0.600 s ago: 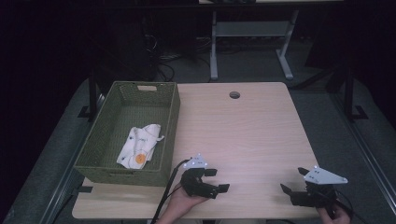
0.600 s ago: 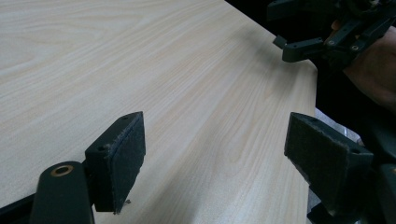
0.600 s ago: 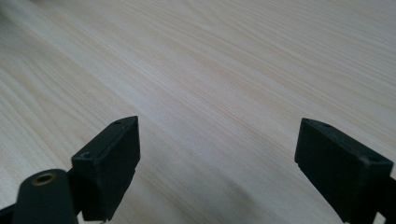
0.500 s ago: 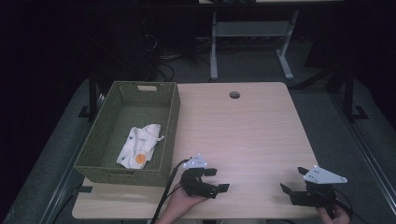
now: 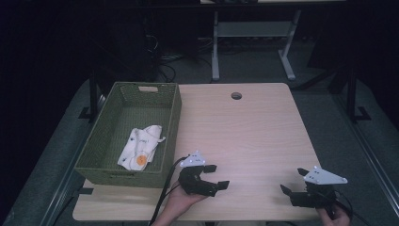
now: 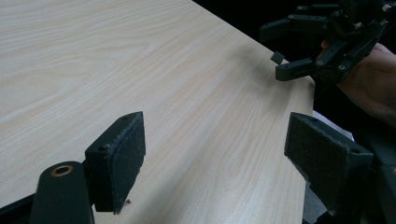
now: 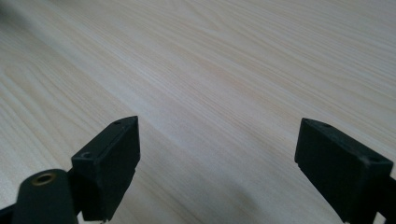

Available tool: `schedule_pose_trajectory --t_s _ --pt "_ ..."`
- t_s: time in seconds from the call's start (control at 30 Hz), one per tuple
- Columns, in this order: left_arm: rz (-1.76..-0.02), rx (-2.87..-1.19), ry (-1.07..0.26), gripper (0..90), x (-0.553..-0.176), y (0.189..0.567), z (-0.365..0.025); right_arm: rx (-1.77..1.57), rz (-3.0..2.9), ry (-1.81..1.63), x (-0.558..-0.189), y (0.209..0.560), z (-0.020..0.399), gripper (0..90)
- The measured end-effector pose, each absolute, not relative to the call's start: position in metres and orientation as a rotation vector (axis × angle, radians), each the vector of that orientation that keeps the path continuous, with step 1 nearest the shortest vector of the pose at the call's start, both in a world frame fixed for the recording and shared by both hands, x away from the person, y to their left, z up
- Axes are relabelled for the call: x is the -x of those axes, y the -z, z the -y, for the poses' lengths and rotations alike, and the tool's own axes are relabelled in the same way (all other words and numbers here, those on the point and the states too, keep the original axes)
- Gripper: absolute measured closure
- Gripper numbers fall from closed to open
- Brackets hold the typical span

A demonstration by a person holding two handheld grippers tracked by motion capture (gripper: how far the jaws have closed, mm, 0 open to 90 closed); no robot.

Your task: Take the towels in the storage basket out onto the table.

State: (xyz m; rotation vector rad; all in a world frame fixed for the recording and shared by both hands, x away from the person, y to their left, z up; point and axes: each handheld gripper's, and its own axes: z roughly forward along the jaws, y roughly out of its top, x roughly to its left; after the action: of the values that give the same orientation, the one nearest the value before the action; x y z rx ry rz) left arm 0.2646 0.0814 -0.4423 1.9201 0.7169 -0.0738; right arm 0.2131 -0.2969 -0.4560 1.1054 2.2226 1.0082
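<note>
Woven green rectangular basket (image 5: 172, 123) sits at the left of the pale wooden table (image 5: 254, 132), holding a crumpled white cloth (image 5: 141, 146). Nearer, the left gripper (image 5: 214, 178) hovers with jaws spread, empty. Far right, the right gripper (image 5: 291, 182) likewise gapes.

Green woven basket (image 5: 106, 162), pale wood-grain table (image 5: 254, 136).

Pale matt wood-grain table (image 5: 254, 132), woven green basket (image 5: 174, 122) (coarse weave), soft white cloth (image 5: 141, 143)
</note>
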Motion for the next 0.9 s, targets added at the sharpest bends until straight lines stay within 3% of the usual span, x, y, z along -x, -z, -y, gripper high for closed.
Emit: schedule_pose_trajectory --t_s 0.9 --pt "-0.586 -1.971 0.015 21.0 -0.294 0.396 -0.066 -1.115 -2.204 -1.032 -0.213 0.454 0.301 13.9"
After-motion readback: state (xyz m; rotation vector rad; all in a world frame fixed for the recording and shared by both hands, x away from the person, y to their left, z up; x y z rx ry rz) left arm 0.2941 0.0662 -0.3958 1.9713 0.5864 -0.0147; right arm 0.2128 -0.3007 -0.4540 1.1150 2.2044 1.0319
